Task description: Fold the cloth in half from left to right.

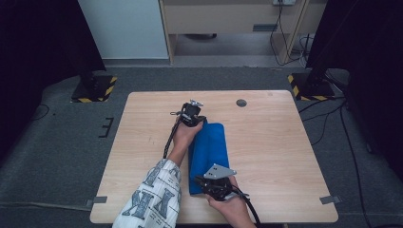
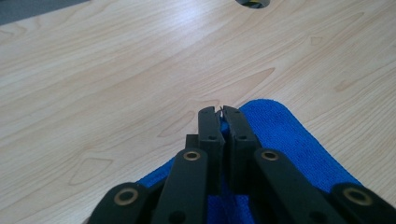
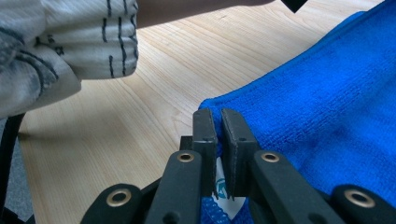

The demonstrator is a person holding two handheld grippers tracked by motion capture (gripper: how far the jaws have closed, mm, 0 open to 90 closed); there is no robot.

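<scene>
Both tongs pinch the folded blue towel on the table — left gripper far end, right gripper near corner.

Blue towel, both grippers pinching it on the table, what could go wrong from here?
1. The left gripper pinches only a thin edge of the blue towel, so it may slip free.
2. The right gripper clamps at a corner beside the white label; uneven pulling could skew the fold.
</scene>
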